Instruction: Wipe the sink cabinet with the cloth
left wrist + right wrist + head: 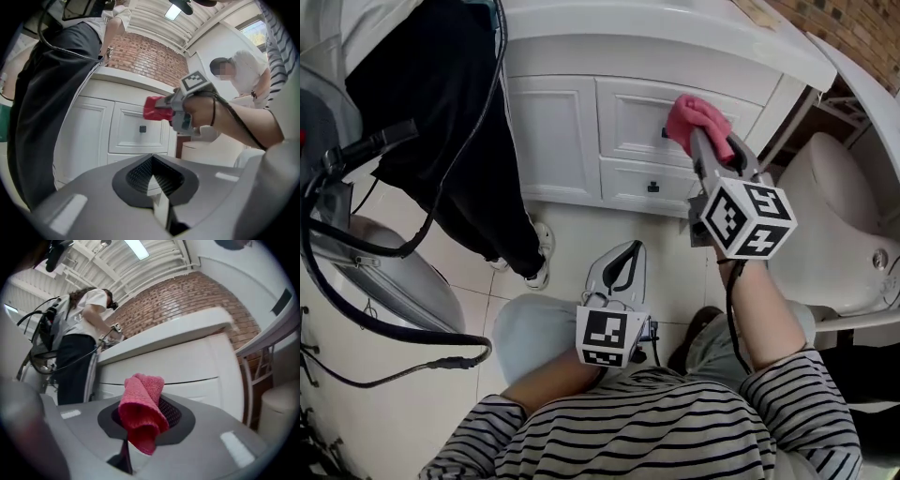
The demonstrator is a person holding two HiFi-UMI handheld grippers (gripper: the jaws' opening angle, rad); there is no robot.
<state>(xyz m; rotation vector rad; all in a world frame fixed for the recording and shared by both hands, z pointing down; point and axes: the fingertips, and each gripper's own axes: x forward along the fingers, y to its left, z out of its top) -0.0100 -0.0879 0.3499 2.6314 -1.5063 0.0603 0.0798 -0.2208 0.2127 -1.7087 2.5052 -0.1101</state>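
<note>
Pressing in on the sink cabinet [553, 131] now, and my right tongs [701, 141] are clamped on the cloth [694, 112], a pink bunched wad that sticks out past the tips. In the head view the cloth sits against the upper drawer [628, 108], towards that drawer's right edge and just below the countertop [675, 47]. The right gripper view confirms the grip: the cloth [140, 404] is folded and pinched between the dark pads, right tongs [143, 420] closed tight on it, with the white cabinet front straight ahead.

My left tongs [626, 255] hang low, near my lap and well apart from the cabinet, pointed at its base. In the left gripper view the left tongs [154, 173] have both jaws together, nothing between them. From there I look up at the right tongs [166, 105] carrying the cloth [152, 107] just above the square knob [142, 129] of the upper drawer.

Both drawers and the door [546, 127] beside them are closed, so I cannot tell what they hold. The lower drawer [647, 183] shows its own dark knob [653, 187].

Off the cabinet's left corner a person in dark trousers [459, 141] stands close to it, one pale shoe [539, 267] on the tiled floor [572, 234]. Off the right corner a white fixture [825, 206] sits beside the cabinet. A brick wall [150, 56] rises behind the countertop.
</note>
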